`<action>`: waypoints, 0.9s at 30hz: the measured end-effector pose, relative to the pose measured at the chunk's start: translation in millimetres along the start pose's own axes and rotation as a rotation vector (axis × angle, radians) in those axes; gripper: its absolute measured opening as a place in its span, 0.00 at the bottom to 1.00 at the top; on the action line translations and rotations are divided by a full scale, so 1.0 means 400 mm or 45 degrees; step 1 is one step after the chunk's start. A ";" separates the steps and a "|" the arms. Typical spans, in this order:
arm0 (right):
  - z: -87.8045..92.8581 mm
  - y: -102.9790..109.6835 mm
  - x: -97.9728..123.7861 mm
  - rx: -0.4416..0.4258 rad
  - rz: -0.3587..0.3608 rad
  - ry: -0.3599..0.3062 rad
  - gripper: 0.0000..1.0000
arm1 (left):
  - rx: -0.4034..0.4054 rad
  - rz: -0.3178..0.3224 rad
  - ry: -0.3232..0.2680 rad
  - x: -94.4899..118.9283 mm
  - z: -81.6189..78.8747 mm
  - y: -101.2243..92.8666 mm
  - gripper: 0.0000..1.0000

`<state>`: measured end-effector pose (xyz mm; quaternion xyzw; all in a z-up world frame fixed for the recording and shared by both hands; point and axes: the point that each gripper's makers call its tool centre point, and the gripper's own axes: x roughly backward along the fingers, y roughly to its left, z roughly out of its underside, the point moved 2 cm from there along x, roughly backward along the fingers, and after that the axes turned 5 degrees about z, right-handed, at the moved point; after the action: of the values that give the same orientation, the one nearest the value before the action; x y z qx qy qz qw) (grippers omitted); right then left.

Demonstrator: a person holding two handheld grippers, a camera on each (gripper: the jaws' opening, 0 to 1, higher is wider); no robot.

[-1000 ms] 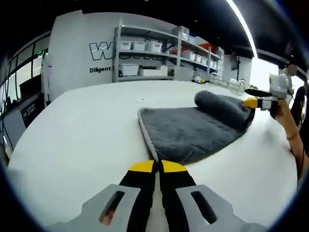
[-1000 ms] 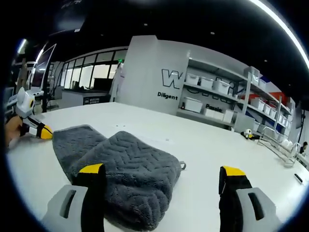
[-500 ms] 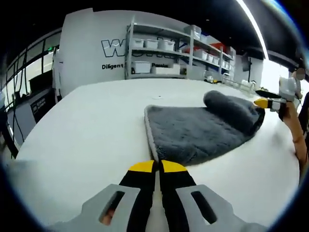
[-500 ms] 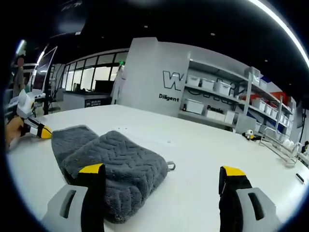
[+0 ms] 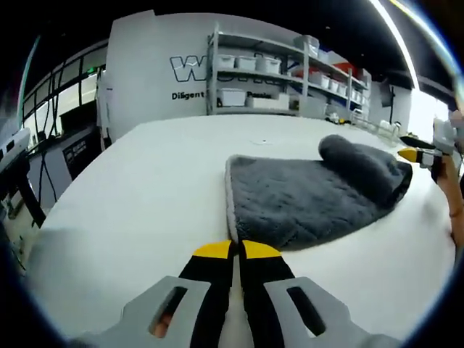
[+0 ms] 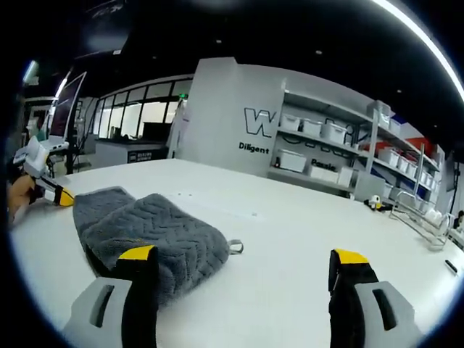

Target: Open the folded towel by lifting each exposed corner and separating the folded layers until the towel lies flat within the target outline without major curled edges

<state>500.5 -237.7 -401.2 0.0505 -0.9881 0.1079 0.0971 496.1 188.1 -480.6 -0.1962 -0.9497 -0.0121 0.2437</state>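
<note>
A grey towel (image 5: 304,196) lies on the white table (image 5: 138,196), spread towards me with its far end still folded over in a thick roll (image 5: 362,163). My left gripper (image 5: 238,250) is shut, and the towel's near corner runs in between its tips. In the right gripper view the folded part of the towel (image 6: 145,232) lies at the left, partly behind the left jaw, with a small loop (image 6: 233,247) at its edge. My right gripper (image 6: 243,255) is open with bare table between its jaws. It also appears as the right gripper (image 5: 413,154) just beside the roll, and the left gripper (image 6: 56,194) at the towel's far corner.
Metal shelves (image 5: 268,72) with white bins stand against the lettered back wall beyond the table. A wire rack (image 6: 417,214) stands at the table's far right. A person's hand (image 5: 453,196) holds the right gripper. Windows (image 6: 138,119) run along the left.
The right gripper has drawn back from the folded end, which now lies further left in its view. The left gripper view has swung, with the towel's corner staying at its tips.
</note>
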 end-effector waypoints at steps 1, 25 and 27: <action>0.000 0.001 0.000 0.002 -0.003 0.001 0.99 | 0.012 -0.004 -0.002 0.000 -0.001 0.007 0.03; -0.076 0.402 0.100 0.568 -0.641 -0.327 0.70 | 0.031 0.014 -0.011 0.014 0.016 -0.014 0.03; -0.058 0.437 0.097 0.645 -0.667 -0.319 0.67 | 0.029 0.012 -0.011 0.014 0.016 -0.013 0.03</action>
<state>445.6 -65.6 -406.5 0.3365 -0.8880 0.3131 -0.0159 486.7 185.9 -483.3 -0.1981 -0.9499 0.0006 0.2418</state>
